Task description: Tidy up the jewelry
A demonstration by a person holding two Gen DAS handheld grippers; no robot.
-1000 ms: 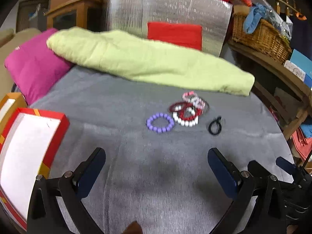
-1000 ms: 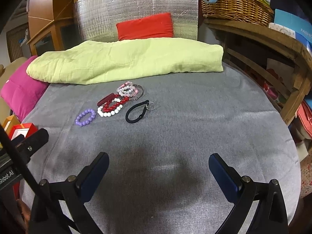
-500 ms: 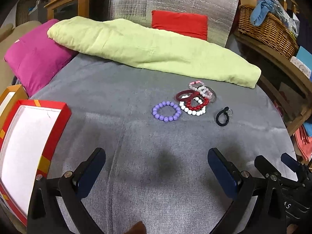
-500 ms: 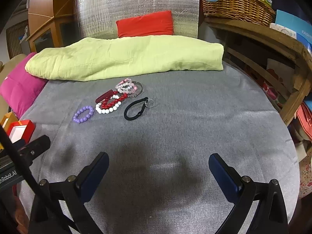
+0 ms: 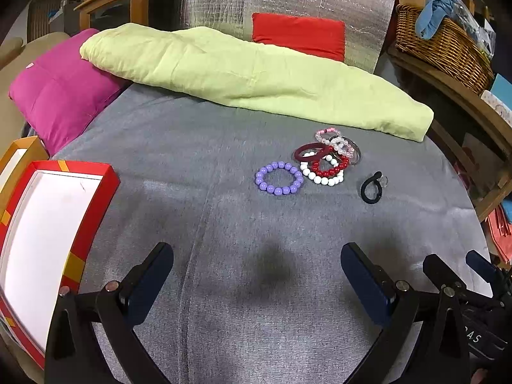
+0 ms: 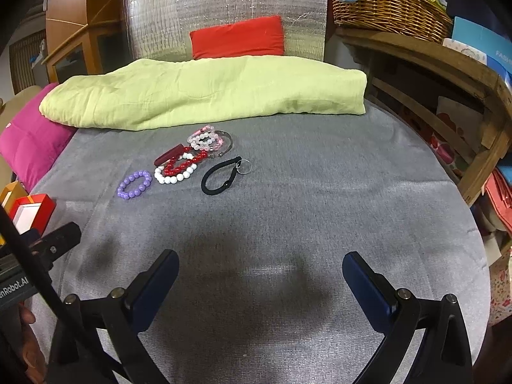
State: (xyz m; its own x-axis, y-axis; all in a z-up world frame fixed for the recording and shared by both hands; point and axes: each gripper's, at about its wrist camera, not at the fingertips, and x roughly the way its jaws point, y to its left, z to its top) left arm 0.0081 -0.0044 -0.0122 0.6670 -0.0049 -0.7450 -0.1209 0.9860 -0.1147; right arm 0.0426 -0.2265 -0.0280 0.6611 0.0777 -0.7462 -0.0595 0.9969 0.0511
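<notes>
A purple bead bracelet (image 5: 279,178) lies on the grey cloth, also in the right wrist view (image 6: 134,184). Beside it is a pile of red, white, pink and dark red bracelets (image 5: 326,156), shown in the right wrist view too (image 6: 188,156). A black cord loop with a ring (image 5: 371,187) lies to their right (image 6: 220,176). A red box with a white inside (image 5: 44,230) sits at the left, seen small in the right wrist view (image 6: 30,211). My left gripper (image 5: 256,275) and right gripper (image 6: 259,278) are open and empty, well short of the jewelry.
A green folded blanket (image 5: 249,73) lies behind the jewelry, a pink cushion (image 5: 57,92) at the left. A wooden shelf with a wicker basket (image 6: 390,3) stands at the right. The grey cloth (image 6: 320,192) ends at a rounded edge on the right.
The left wrist view has tilted and shifted, so the jewelry sits further right and higher. The right wrist view has drawn slightly back. Both grippers stay open.
</notes>
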